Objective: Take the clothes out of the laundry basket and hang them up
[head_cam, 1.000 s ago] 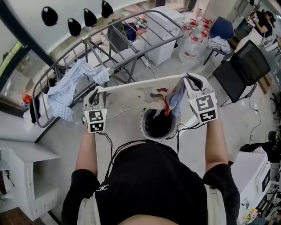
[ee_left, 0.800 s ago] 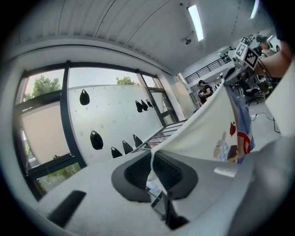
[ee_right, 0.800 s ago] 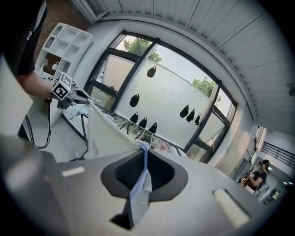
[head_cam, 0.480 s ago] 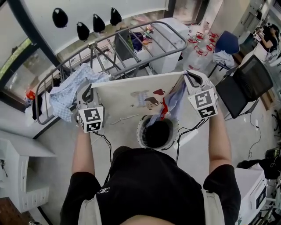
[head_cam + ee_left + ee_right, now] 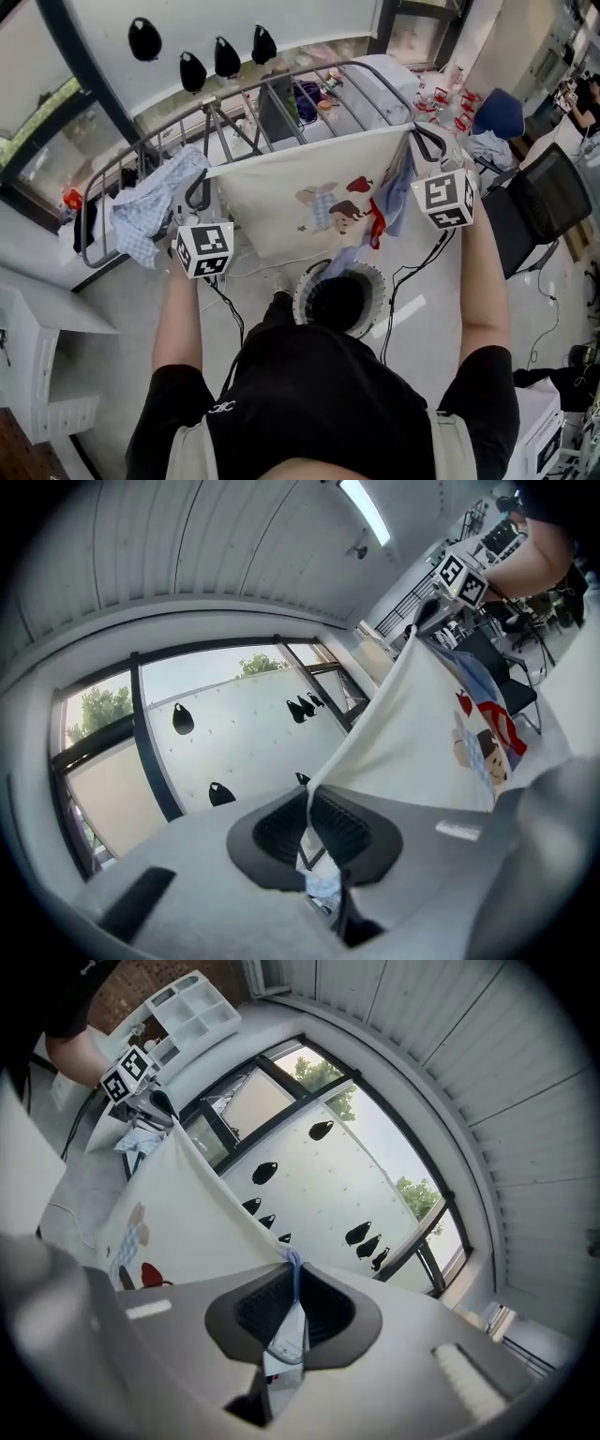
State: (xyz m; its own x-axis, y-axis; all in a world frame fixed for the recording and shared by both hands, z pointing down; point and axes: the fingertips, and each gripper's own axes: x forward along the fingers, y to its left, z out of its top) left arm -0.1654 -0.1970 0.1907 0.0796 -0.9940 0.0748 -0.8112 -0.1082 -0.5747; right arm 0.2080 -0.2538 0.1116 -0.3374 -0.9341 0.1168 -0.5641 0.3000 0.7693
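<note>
head view: i'm holding the shirt point(image 5: 309, 202) over the basket point(image 5: 378, 286), left gripper point(image 5: 202, 183) and right gripper point(image 5: 415, 141) pinching its corners; one cloth point(image 5: 150, 202) hanging on the far rack point(image 5: 281, 81), shirt not yet.

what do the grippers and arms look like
The left gripper and right gripper have pale grey bodies with dark ribbed pads, each carrying a white cube with black square markers. Black cables trail from both. The person's top is black, short-sleeved.

Open over bare rack point(image 5: 375, 89) rails ahead; blocked at left end by checked cloth point(image 5: 150, 202). Basket point(image 5: 380, 295) low in front, chair point(image 5: 534, 202) near on right.
</note>
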